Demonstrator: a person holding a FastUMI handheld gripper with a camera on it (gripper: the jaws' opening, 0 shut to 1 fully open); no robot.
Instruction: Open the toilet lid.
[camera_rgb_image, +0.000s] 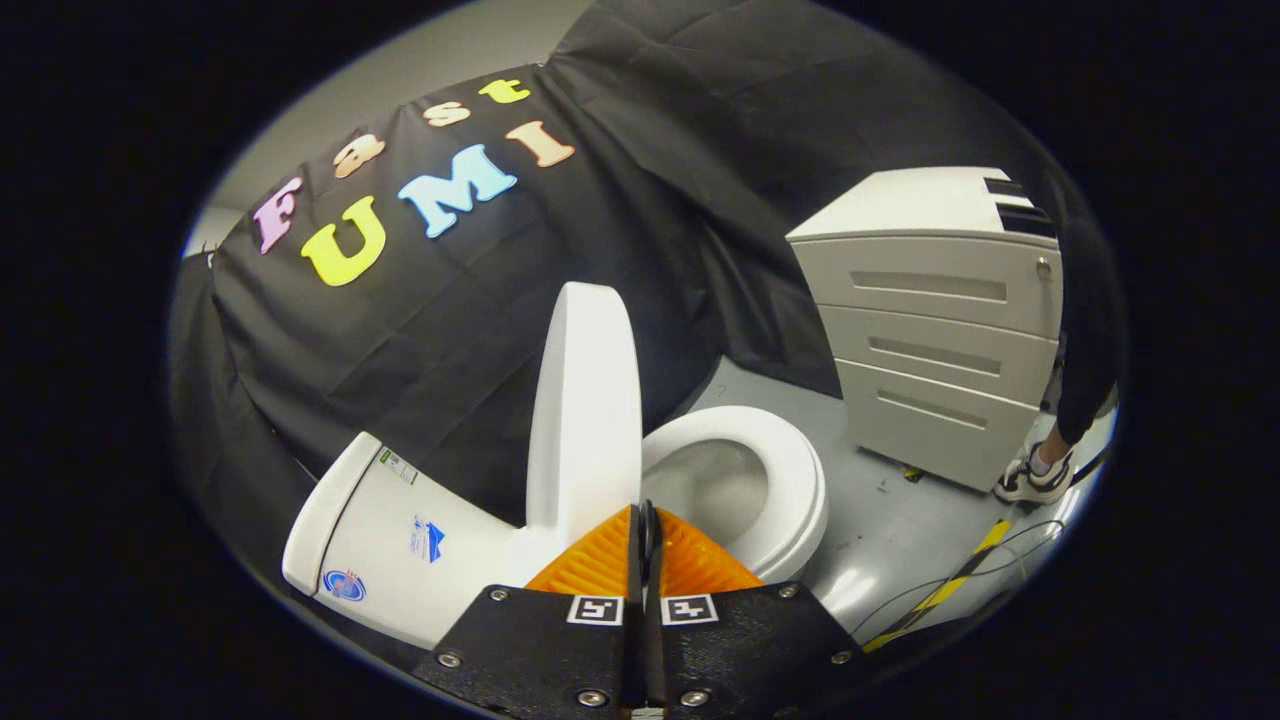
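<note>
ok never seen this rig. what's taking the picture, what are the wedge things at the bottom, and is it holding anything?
There is no robot arm here. A person carries a handheld two-finger gripper, and a fisheye camera mounted on it looks forward along the fingers, so everything looks bent.

The two ribbed wedges at the bottom are the fingers. They are pressed together with nothing between them, so nothing is held.

Just ahead of the fingers is a toilet. Its lid already stands upright, seen nearly edge on, and the seat is down around the open bowl. The tank is beside the lid, towards the black cloth wall.

Beyond the toilet, a pale three-drawer cabinet stands on the grey floor. Next to it you can see a person's leg and sneaker. A striped strip and thin cables lie on the floor.
</note>
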